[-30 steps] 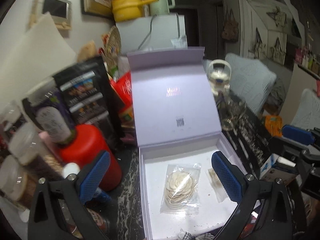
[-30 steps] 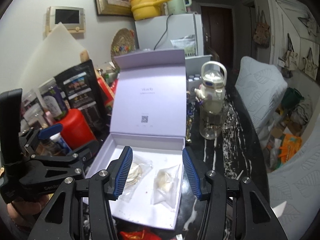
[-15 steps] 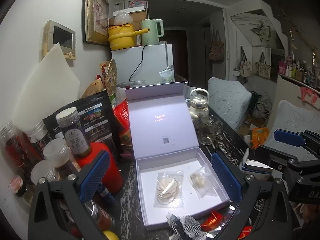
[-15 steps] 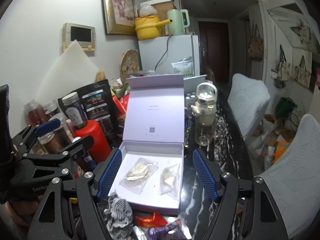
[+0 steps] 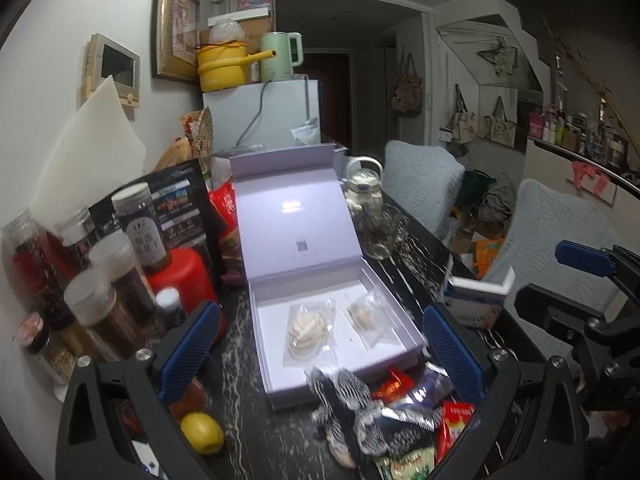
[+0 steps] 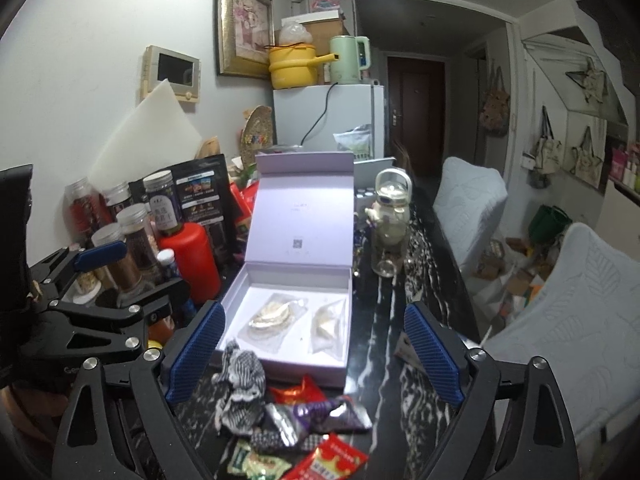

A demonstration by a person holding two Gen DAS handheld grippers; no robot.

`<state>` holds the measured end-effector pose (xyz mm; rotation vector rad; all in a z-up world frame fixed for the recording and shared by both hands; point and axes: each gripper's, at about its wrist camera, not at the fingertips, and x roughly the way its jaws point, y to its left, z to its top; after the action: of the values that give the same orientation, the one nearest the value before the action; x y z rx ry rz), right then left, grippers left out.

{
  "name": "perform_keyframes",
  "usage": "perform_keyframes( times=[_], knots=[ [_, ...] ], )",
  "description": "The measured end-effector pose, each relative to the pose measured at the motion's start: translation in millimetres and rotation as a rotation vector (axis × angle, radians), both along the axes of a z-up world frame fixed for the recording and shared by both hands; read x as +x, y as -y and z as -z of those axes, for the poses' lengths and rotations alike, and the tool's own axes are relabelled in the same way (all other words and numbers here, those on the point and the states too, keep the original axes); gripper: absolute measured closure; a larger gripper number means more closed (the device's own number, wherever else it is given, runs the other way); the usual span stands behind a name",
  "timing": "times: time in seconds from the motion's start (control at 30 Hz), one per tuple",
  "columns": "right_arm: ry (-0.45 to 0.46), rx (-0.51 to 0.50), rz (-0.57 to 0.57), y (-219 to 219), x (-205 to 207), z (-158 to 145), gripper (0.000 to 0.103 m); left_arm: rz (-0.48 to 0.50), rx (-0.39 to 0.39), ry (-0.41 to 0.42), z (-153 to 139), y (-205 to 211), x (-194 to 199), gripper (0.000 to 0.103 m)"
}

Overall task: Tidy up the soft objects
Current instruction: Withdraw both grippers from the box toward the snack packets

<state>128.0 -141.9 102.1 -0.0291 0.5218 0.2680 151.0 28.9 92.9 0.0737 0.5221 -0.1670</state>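
One lilac box (image 6: 280,356) sits open on the dark table (image 6: 384,320), lid upright. Inside: two clear pouches, a round one (image 6: 272,314) at left, a smaller one (image 6: 328,326) at right, apart from each other. Just in front of the box, touching its near wall: one black-and-white cloth (image 6: 240,380). Beside it, a heap of snack packets (image 6: 316,432), too jumbled to count. One lemon (image 5: 202,432) lies left of the heap. Left gripper (image 5: 320,352) and right gripper (image 6: 312,354): jaws spread wide, holding nothing, both above the heap.
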Motion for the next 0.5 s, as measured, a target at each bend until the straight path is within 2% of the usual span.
perform_keyframes(
  times=[0.3,0.5],
  knots=[
    [-0.020,0.041,0.006,1.9,-34.0,29.1,0.010,0.024,-0.034,0.002,20.7,-5.5,-40.4,0.000],
    [-0.062,0.057,0.026,4.3,-44.6,51.9,0.010,0.022,-0.036,-0.031,40.6,-7.3,-51.4,0.000]
  ],
)
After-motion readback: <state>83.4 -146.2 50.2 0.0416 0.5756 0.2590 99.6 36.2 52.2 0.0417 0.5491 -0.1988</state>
